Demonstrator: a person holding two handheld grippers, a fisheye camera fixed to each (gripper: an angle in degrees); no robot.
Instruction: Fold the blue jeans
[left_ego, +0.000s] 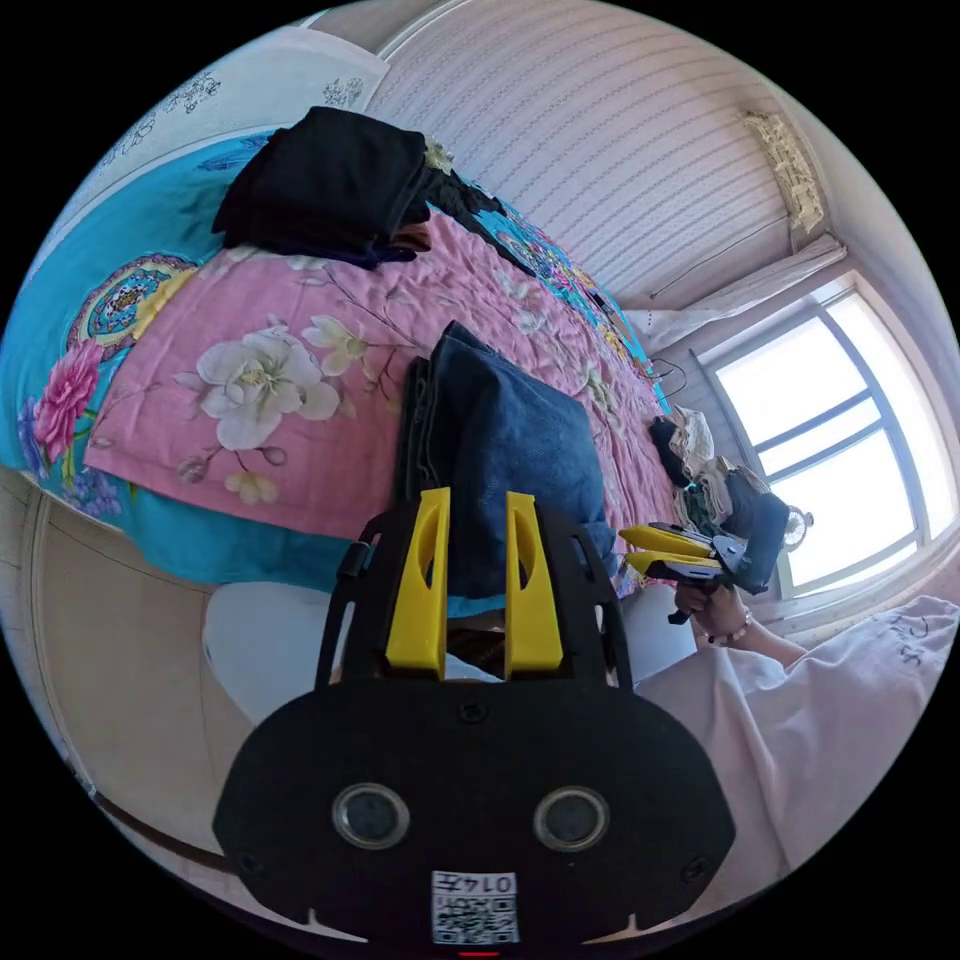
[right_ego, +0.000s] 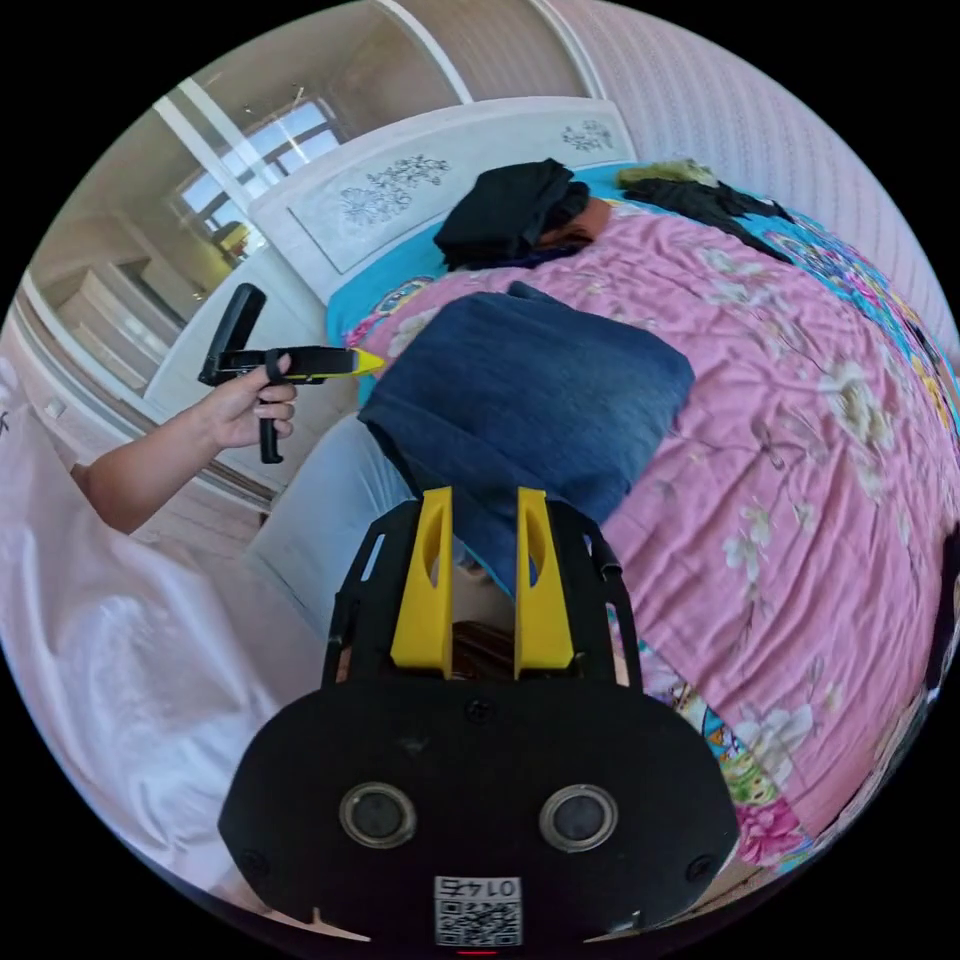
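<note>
Folded blue denim jeans (right_ego: 530, 400) lie near the edge of the pink floral quilted bed (right_ego: 800, 480), straight ahead of both empty claws, left claw (left_ego: 476, 500) and right claw (right_ego: 480, 500) each parted, neither touching cloth, neither clearly nearer.

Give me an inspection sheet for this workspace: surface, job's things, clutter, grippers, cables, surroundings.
Surface: bed with a pink flowered quilt over a blue flowered sheet.
Job's things: blue jeans folded into a compact stack near the bed's edge.
Clutter: black clothes piled near the headboard; more dark clothes further along the bed.
Grippers: left gripper and right gripper both open, holding nothing, off the jeans.
Cables: a thin cord beyond the bed.
Surroundings: striped wall, bright window.
</note>
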